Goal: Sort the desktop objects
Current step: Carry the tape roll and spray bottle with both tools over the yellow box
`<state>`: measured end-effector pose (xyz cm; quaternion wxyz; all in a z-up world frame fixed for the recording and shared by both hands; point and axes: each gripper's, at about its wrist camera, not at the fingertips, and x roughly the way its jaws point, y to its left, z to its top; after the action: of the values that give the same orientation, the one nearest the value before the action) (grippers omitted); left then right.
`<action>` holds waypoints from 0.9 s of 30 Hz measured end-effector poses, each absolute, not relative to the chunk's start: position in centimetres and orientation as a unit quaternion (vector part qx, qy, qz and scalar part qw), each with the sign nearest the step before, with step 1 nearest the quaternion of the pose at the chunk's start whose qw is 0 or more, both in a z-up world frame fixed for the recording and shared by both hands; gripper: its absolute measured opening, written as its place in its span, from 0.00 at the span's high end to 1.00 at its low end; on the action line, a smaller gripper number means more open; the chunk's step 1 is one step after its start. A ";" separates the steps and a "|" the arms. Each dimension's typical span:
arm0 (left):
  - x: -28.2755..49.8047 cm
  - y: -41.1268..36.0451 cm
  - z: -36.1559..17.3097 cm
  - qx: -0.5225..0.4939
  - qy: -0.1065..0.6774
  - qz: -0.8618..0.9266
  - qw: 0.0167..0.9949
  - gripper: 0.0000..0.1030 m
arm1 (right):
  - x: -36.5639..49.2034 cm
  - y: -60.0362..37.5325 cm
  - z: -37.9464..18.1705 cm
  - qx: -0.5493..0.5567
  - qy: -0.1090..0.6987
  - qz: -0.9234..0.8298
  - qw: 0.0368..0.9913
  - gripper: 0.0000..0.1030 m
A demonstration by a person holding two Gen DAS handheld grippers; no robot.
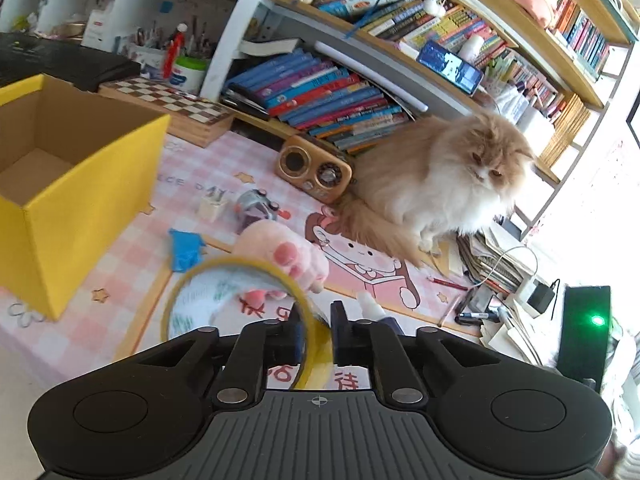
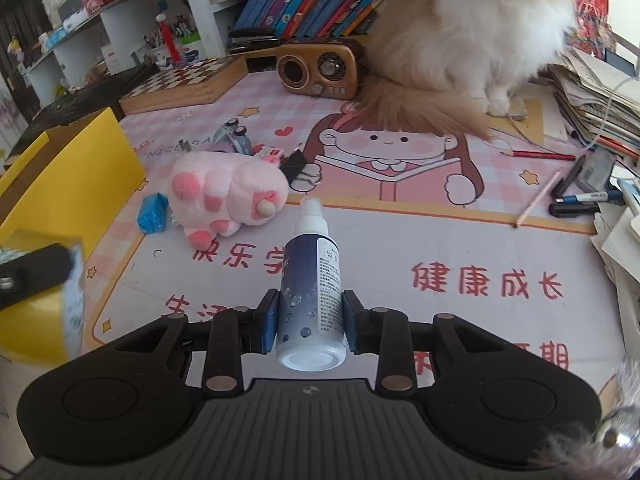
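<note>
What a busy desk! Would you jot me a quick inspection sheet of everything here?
Surface: pink cartoon desk mat.
Job's things: tape roll and spray bottle held; pink plush paw, blue wrapper lying loose; yellow box open.
Clutter: pencils, pens, wooden radio, chessboard.
Grippers: left gripper shut on tape roll; right gripper shut on spray bottle.
Cables: white cable over papers.
Surroundings: cat, bookshelves.

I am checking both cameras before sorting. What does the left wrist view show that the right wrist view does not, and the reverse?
Only the left wrist view shows the open inside of the yellow box, the phone on the shelf, and the left tongs shut on the tape roll.

Only the right wrist view shows the right tongs shut on the spray bottle and the binder clip.

Both show the cat, the radio and the plush paw.
</note>
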<state>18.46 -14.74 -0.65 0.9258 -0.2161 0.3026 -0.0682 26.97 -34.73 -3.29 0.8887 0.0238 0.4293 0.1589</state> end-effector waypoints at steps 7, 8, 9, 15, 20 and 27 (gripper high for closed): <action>18.8 -16.1 0.8 -0.204 0.286 -0.089 0.932 0.91 | 26.2 -35.9 -2.6 0.040 0.433 0.173 0.883 0.70; 18.6 -16.1 0.9 -0.206 0.288 -0.091 0.931 0.91 | 25.9 -36.0 -2.4 0.043 0.432 0.176 0.884 0.70; 18.4 -16.1 1.0 -0.209 0.290 -0.092 0.929 0.91 | 25.7 -36.1 -2.1 0.045 0.430 0.178 0.884 0.70; 16.4 -15.3 1.2 -0.222 0.303 -0.103 0.921 0.91 | 23.8 -36.0 -0.1 0.067 0.419 0.182 0.887 0.70; 14.3 -13.8 2.1 -0.209 0.298 -0.109 0.925 0.91 | 21.1 -34.6 1.6 0.075 0.406 0.188 0.891 0.70; 10.7 -9.9 3.1 -0.188 0.285 -0.130 0.931 0.91 | 15.8 -30.1 3.0 0.080 0.393 0.187 0.897 0.70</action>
<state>10.66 -9.88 3.10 0.9309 -0.1876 0.2852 -0.1296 15.80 -30.11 3.03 0.8969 0.0798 0.3928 0.1866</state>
